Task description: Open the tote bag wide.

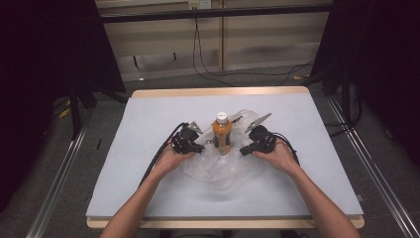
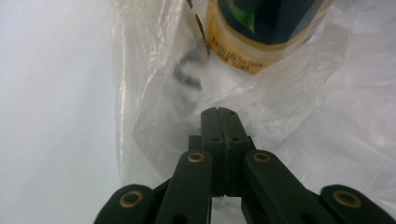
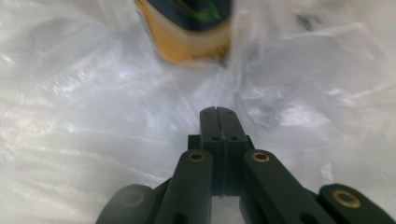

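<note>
Bottle stands upright between your grippers; left gripper and right gripper fingers pinched closed on bag film.

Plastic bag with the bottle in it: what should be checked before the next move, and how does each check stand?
1. Left gripper shut at the clear plastic bag: ok, jaws together; film between them: cannot tell.
2. Right gripper shut at the bag: ok, jaws together; film between them: cannot tell.
3. Orange drink bottle upright: ok, it stands with its white cap on top.
4. Bottle between the two grippers: ok, one on each side in the high view.
5. Bag drawn up round the bottle: not ok, the film lies crumpled low on the table.
6. Bottle clear of both grippers: ok.
</note>
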Demonstrator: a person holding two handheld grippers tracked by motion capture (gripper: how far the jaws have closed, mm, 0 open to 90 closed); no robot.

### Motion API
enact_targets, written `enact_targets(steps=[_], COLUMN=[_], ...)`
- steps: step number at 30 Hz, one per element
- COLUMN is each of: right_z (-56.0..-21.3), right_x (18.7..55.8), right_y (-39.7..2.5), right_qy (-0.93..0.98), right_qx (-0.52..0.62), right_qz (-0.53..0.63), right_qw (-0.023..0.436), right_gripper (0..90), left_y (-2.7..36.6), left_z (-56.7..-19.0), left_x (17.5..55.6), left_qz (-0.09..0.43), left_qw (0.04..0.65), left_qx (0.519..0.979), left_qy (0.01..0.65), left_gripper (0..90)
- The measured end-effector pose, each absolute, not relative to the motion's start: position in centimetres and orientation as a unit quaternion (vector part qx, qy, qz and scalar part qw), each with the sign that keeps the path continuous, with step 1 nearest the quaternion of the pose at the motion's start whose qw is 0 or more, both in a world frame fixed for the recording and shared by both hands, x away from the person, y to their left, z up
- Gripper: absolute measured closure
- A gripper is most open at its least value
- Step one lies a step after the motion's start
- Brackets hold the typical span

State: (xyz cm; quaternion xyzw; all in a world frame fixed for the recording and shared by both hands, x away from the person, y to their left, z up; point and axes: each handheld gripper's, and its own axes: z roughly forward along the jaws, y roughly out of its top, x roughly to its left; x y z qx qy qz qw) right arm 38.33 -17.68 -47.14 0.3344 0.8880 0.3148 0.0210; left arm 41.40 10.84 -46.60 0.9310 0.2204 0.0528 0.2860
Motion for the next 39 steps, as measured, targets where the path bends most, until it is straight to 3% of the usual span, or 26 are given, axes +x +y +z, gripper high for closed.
enact_targets(steps=[13,15,16,18,19,21,23,25,39], right_z=[-47.2,-47.3,-47.3,-47.3,-47.4,-47.5,-47.6,-47.7,-45.2], right_x=[37.7,37.7,37.8,37.7,37.8,37.9,38.0,38.1,35.4], right_y=[-23.3,-23.6,-23.6,-23.4,-23.3,-22.8,-22.4,-22.3,-22.8], right_qy=[0.874,0.873,0.873,0.871,0.87,0.866,0.864,0.858,0.816], right_qx=[0.369,0.37,0.368,0.37,0.367,0.371,0.372,0.38,0.362], right_qz=[0.312,0.315,0.317,0.318,0.324,0.33,0.333,0.341,0.443], right_qw=[0.049,0.051,0.054,0.055,0.055,0.054,0.061,0.057,0.077], right_gripper=[90.0,90.0,90.0,90.0,90.0,90.0,90.0,90.0,90.0], left_y=[13.5,13.2,13.4,13.3,12.9,13.3,13.0,13.3,15.3], left_z=[-46.7,-47.0,-46.7,-46.7,-47.0,-46.9,-47.4,-47.1,-43.7], left_x=[42.8,42.5,42.8,42.8,42.5,43.0,42.8,43.1,39.7], left_qz=[0.069,0.069,0.071,0.076,0.071,0.069,0.074,0.072,0.071], left_qw=[0.281,0.304,0.28,0.284,0.31,0.294,0.33,0.314,0.463], left_qx=[0.926,0.911,0.925,0.924,0.907,0.919,0.898,0.909,0.85], left_qy=[0.242,0.27,0.246,0.244,0.275,0.251,0.283,0.264,0.239], left_gripper=[90.0,90.0,90.0,90.0,90.0,90.0,90.0,90.0,90.0])
